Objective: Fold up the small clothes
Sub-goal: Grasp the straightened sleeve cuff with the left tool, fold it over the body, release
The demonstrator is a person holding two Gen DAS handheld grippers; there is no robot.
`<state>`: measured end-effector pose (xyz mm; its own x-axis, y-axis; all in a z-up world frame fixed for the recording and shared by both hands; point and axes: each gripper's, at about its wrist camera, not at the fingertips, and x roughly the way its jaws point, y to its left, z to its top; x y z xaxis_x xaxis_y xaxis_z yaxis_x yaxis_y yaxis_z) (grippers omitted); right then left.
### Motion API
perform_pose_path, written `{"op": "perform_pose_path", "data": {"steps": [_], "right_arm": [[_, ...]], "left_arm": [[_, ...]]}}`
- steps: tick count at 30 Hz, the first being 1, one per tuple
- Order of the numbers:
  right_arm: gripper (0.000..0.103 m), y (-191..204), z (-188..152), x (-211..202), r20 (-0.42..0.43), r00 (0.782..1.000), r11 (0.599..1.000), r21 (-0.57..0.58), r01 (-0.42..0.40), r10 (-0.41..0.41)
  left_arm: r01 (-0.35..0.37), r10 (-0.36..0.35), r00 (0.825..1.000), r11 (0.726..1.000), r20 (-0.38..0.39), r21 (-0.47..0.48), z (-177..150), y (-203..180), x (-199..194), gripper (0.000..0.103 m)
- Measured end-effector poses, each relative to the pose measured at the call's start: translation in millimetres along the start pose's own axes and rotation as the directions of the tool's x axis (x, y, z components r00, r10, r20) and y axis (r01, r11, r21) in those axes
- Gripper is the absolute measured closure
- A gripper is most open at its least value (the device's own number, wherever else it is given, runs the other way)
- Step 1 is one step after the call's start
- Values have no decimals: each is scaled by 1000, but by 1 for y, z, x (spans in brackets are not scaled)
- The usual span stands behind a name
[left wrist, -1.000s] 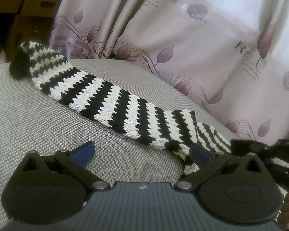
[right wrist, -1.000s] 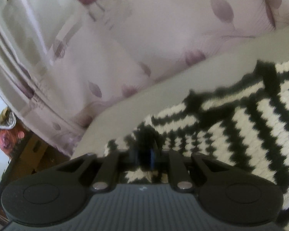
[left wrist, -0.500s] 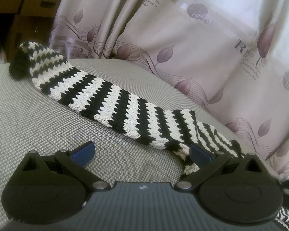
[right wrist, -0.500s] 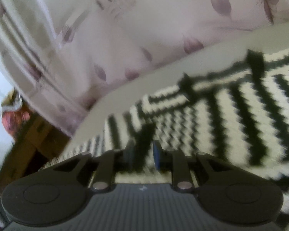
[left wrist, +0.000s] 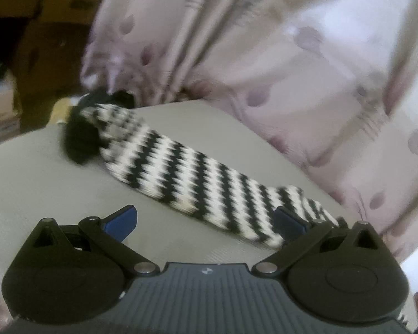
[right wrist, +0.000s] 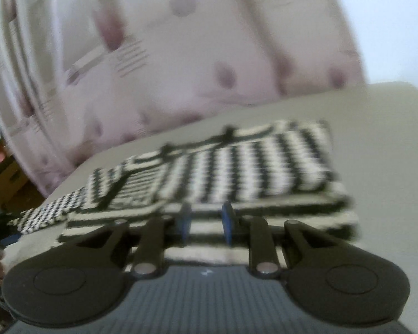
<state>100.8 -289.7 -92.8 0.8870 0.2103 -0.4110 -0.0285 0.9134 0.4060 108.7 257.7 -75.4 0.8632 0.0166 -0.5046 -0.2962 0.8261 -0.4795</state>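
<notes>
Knitwear in black-and-white stripes (right wrist: 237, 167) lies folded on the grey cushion (right wrist: 376, 139), directly ahead of the right gripper (right wrist: 206, 224), whose blue pads (right wrist: 227, 222) stand narrowly parted with nothing visibly clamped between them. Only the left wrist view shows the garment's long striped sleeve (left wrist: 197, 178) stretching away to a black cuff (left wrist: 80, 142); the left gripper (left wrist: 206, 222) is spread wide and empty, its right-hand finger just beside the sleeve. Leaf-print curtain (left wrist: 292, 69) hangs behind.
</notes>
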Motion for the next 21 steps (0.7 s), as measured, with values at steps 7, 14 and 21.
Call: {"op": "perform_pose_path", "data": {"steps": [7,14,21], "right_arm": [[80,-57,-13,-36,42,992,986,122,115,-121],[80,-79,-26,-42,29,982,968,179,177,-185],[80,-81,-26,-41,25,980,964,185,189,-196]], "left_arm": [[38,-52,998,948,-35,-315,40,77,15,13],[54,-72,997,866,-17,-497,59,121,37,42],[27,-25,1000,867,12,-498,75,122,50,88]]}}
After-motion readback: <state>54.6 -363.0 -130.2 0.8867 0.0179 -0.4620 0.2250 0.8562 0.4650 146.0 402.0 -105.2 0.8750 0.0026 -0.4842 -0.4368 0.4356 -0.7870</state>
